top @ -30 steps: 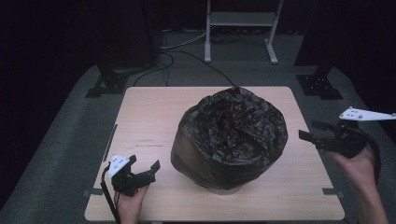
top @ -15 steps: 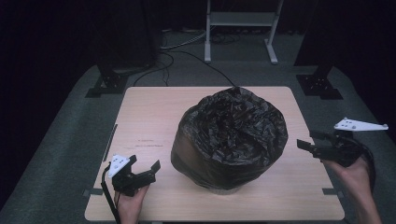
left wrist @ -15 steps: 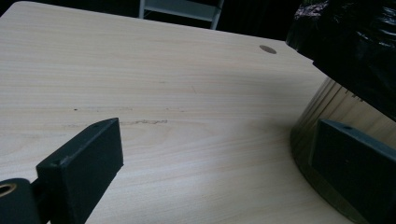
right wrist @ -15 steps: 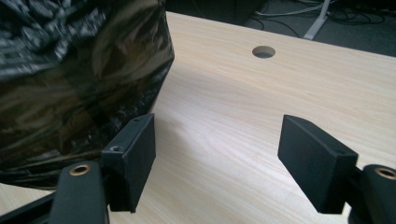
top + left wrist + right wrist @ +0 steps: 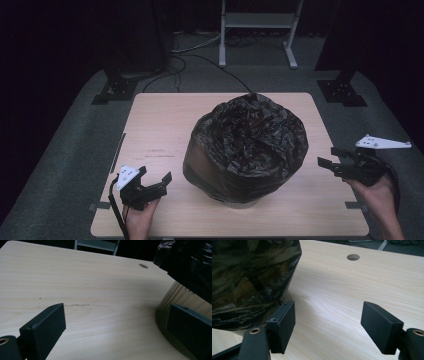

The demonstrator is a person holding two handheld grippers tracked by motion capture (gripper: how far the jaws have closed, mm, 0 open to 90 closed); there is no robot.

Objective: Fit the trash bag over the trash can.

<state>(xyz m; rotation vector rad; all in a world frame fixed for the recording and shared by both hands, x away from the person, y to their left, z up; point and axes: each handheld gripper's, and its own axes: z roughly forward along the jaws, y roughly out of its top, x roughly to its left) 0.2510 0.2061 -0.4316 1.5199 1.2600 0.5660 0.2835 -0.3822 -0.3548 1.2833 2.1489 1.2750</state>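
A round bin lined with a crumpled black plastic bag [image 5: 247,142] stands in the middle of the light wooden table [image 5: 160,125]. My left gripper [image 5: 156,175] rests low near the table's front left, open, its jaws pointing at the bin's base with nothing between them. In the left gripper view the open gripper [image 5: 116,315] faces the bin's shiny wall [image 5: 172,293] under the bag [image 5: 190,262]. My right gripper [image 5: 328,156] is open just off the table's right edge, aimed at the bin. The right gripper [image 5: 329,315] has the bag [image 5: 249,277] beside its left jaw.
A round cable hole [image 5: 353,257] sits in the tabletop beyond the bin. A white metal frame [image 5: 257,22] and black stand feet [image 5: 342,92] are on the grey floor behind the table, with cables [image 5: 200,55] trailing there.
My right gripper has come down and slightly left, closer to the table's right edge and the bin. The left gripper has barely moved.
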